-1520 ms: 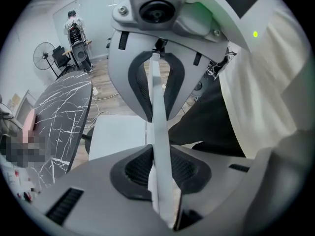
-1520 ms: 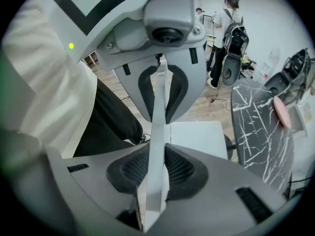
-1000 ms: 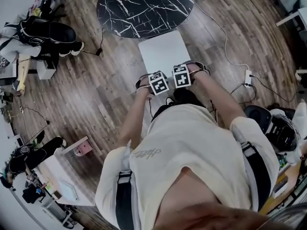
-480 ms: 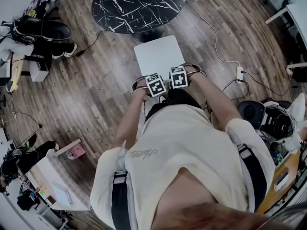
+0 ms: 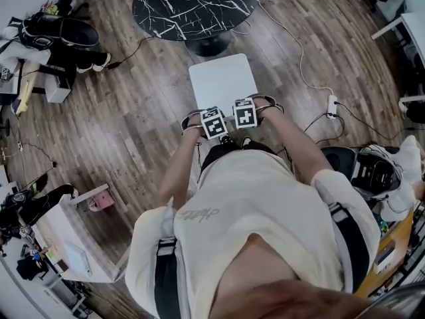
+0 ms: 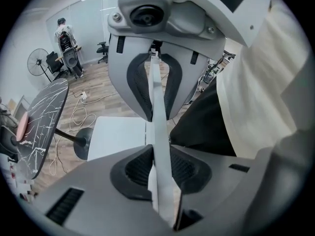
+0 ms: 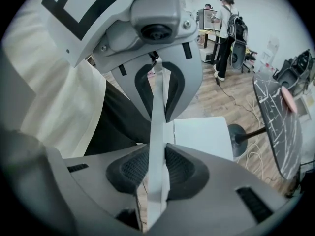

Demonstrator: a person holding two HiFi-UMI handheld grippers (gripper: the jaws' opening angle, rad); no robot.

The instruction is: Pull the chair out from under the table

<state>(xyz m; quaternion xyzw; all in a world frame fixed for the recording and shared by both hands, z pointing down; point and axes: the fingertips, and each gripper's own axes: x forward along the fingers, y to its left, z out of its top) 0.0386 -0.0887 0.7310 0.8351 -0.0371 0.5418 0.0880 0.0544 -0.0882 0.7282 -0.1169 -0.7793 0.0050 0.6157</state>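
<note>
The chair's white seat (image 5: 222, 82) stands on the wood floor just short of the round black marble table (image 5: 192, 5). My left gripper (image 5: 214, 123) and right gripper (image 5: 244, 113) sit side by side on the top edge of the chair's backrest, close to my body. In the left gripper view my left gripper (image 6: 161, 168) is shut on the thin white backrest edge (image 6: 158, 127), and the right gripper (image 6: 155, 90) clamps the same edge farther along. In the right gripper view my right gripper (image 7: 156, 168) pinches that edge (image 7: 156, 127), with the seat (image 7: 202, 134) beyond.
The table's round black foot (image 5: 209, 45) shows between seat and tabletop. A power strip (image 5: 332, 105) and cables lie on the floor to the right. Dark bags (image 5: 60, 35) are at the far left, a white desk (image 5: 66, 238) at the lower left. A person (image 7: 227, 28) stands far off.
The chair has slid back from the table with both grippers still clamped on its backrest. The seat's far edge has come out from under the tabletop, and the table's foot now shows.
</note>
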